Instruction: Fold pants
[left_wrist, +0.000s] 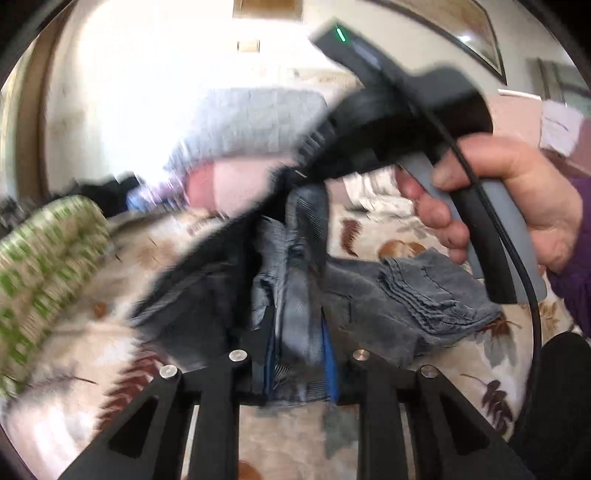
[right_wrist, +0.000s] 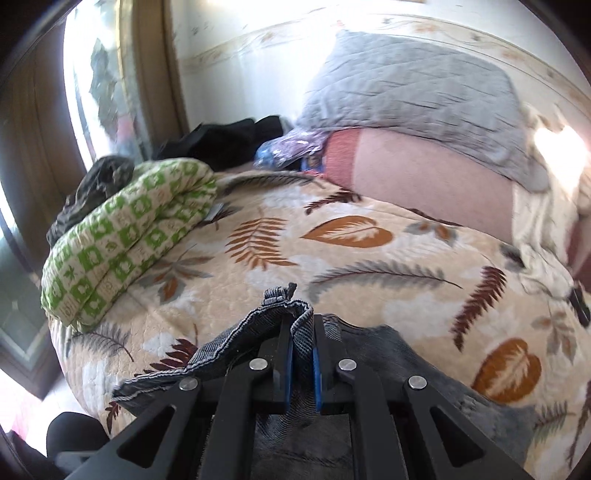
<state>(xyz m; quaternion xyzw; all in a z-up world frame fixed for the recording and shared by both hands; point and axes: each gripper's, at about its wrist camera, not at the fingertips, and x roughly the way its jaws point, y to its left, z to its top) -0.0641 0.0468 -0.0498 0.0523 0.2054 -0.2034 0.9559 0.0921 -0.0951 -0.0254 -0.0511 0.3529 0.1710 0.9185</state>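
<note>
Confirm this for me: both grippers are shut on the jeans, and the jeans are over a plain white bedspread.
One thing is wrong: the bedspread is not plain white; it is cream with a leaf print, as the right wrist view shows. The rest holds: the left gripper and the right gripper are each shut on the jeans, which are over that bedspread.

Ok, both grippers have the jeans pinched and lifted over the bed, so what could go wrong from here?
1. The right hand-held gripper holds only a narrow hem edge of the jeans; it may slip out under tension.
2. The left hand-held gripper clamps bunched, twisted denim, so the fold could set in crooked.
3. The right tool's cable hangs near the cloth and might snag.
</note>
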